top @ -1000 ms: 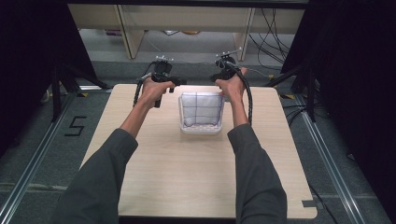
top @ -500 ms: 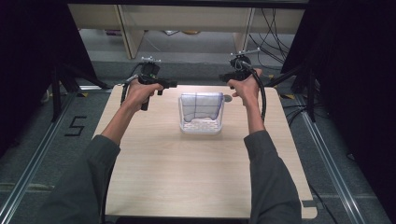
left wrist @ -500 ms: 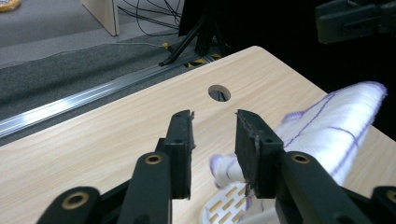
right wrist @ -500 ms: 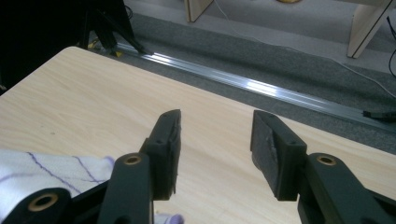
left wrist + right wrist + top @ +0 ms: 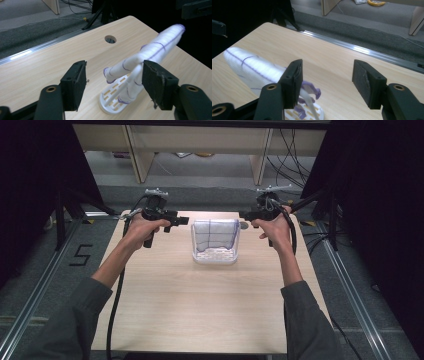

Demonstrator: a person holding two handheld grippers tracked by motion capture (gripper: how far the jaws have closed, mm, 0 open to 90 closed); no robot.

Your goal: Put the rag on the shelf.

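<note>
Pulled apart since the earlier frames, jaws just opening, nothing between. High view: left gripper (image 5: 183, 220) at nine o'clock of cloth (image 5: 215, 234) draped on rack (image 5: 215, 256), right gripper (image 5: 244, 214) at three, equally near. Left gripper view: cloth ahead. Right gripper view: cloth at nine o'clock.

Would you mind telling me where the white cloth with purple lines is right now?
In the high view the cloth hangs over a white rack at the far middle of the table, between the left gripper and the right gripper.
</note>
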